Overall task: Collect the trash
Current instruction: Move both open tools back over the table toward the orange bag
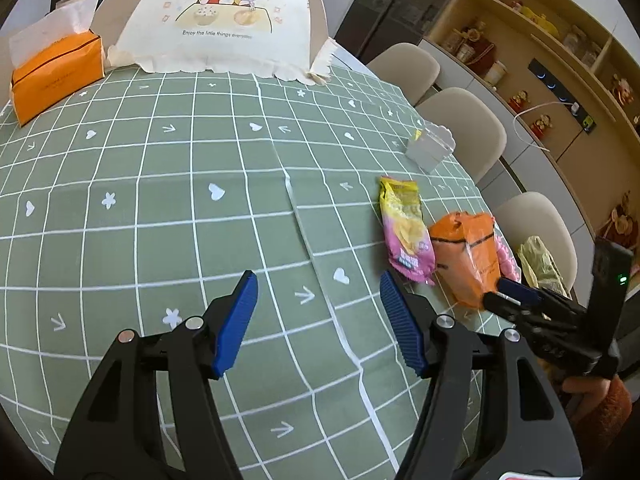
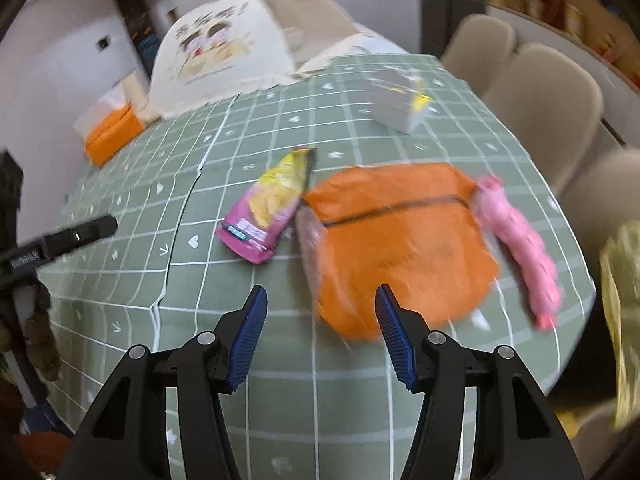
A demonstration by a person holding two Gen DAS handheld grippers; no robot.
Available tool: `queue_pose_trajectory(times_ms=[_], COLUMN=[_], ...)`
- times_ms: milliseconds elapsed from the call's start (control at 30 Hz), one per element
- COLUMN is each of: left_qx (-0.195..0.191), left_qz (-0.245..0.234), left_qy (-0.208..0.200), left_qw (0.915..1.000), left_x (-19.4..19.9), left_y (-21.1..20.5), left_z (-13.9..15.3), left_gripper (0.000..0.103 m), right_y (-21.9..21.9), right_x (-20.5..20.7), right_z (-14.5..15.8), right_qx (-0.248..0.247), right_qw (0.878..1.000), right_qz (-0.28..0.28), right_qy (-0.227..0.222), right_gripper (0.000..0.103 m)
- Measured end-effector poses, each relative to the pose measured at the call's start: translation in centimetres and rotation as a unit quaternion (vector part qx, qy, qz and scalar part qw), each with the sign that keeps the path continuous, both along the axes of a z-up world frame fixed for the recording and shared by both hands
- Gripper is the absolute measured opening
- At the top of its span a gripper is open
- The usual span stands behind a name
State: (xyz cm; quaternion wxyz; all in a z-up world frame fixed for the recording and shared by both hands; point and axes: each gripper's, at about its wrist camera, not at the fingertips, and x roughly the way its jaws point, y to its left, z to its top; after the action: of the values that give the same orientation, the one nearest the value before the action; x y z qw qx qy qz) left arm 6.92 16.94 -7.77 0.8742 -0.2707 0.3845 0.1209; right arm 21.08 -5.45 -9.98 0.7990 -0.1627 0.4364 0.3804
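Trash lies gathered near the right edge of the tabletop (image 1: 160, 240), which is covered by a green checked cloth: a pink and yellow snack packet (image 1: 404, 228), an empty orange bag (image 1: 466, 258) touching it, a crumpled pink wrapper (image 2: 520, 248) on the bag's far side, and a yellowish wrapper (image 1: 540, 264) at the very edge. The left gripper (image 1: 318, 290) hangs over bare cloth with its blue pads wide apart and nothing between them, the snack packet just beside its right pad. The right gripper (image 2: 322, 300) also stands open and empty, its right pad over the near end of the orange bag; whether it touches the bag cannot be told through the blur. Farther back along the right edge sits a small clear box (image 1: 430, 146). At the far edge stand an orange tissue box (image 1: 56, 74) and a cream food cover (image 1: 224, 20) with a cartoon print.
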Motion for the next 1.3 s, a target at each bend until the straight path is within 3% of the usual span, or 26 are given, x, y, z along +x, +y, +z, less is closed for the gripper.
queue_pose_trajectory(times_ms=[67, 167, 367, 400, 500, 567, 633, 767, 867, 967, 1100, 1200, 1300], left_qx=[-0.001, 0.005, 0.0, -0.003, -0.008, -0.012, -0.019, -0.022, -0.007, -0.003, -0.021, -0.016, 0.018], left_qz=[0.001, -0.005, -0.01, -0.011, -0.017, -0.023, -0.03, -0.05, -0.07, -0.074, -0.102, -0.162, -0.24], left_qy=[-0.001, -0.006, 0.002, 0.006, 0.015, 0.019, 0.023, 0.028, 0.015, 0.012, -0.007, -0.046, -0.059], left_qw=[1.0, 1.0, 0.9999, 0.9999, 0.9997, 0.9995, 0.9991, 0.9981, 0.9974, 0.9972, 0.9946, 0.9856, 0.9688], left_x=[0.5, 1.4, 2.4, 2.6, 3.1, 3.7, 4.5, 6.4, 7.0, 7.2, 8.6, 11.4, 15.3], left_y=[0.3, 0.4, 0.7, 0.7, 0.7, 0.6, 0.4, -0.2, -0.5, -0.5, -0.6, -1.9, -4.3], left_z=[0.1, 0.7, 0.1, -0.2, -0.9, -1.4, -1.9, -1.9, -0.9, -0.5, 0.5, 1.6, 1.9], left_gripper=[0.06, 0.06, 0.061, 0.061, 0.061, 0.061, 0.061, 0.061, 0.061, 0.061, 0.061, 0.062, 0.063], right_y=[1.0, 0.9, -3.6, -4.7, -8.4, -10.4, -11.3, -9.9, -6.9, -4.2, -3.7, -4.2, -5.7], right_x=[0.3, 0.5, 0.8, 1.0, 0.7, 1.3, 3.2, 6.1, 7.3, 7.7, 7.8, 8.0, 7.8], right_z=[-0.9, -2.3, -3.3, -3.1, -0.1, 1.5, 0.8, -2.6, -3.8, -3.7, -3.9, -3.8, -3.0], right_qx=[-0.013, -0.031, -0.106, -0.101, -0.005, 0.06, 0.116, 0.158, 0.125, 0.078, 0.051, 0.05, 0.066], right_qw=[1.0, 0.998, 0.994, 0.995, 0.999, 0.996, 0.981, 0.95, 0.959, 0.976, 0.982, 0.983, 0.981], right_qz=[0.017, 0.039, 0.026, 0.018, -0.003, -0.058, -0.132, -0.219, -0.212, -0.181, -0.167, -0.147, -0.141], right_qy=[0.0, 0.041, 0.013, 0.018, 0.037, 0.038, 0.077, 0.155, 0.14, 0.088, 0.075, 0.097, 0.113], right_gripper=[0.052, 0.052, 0.052, 0.052, 0.052, 0.053, 0.054, 0.054, 0.054, 0.054, 0.054, 0.054, 0.054])
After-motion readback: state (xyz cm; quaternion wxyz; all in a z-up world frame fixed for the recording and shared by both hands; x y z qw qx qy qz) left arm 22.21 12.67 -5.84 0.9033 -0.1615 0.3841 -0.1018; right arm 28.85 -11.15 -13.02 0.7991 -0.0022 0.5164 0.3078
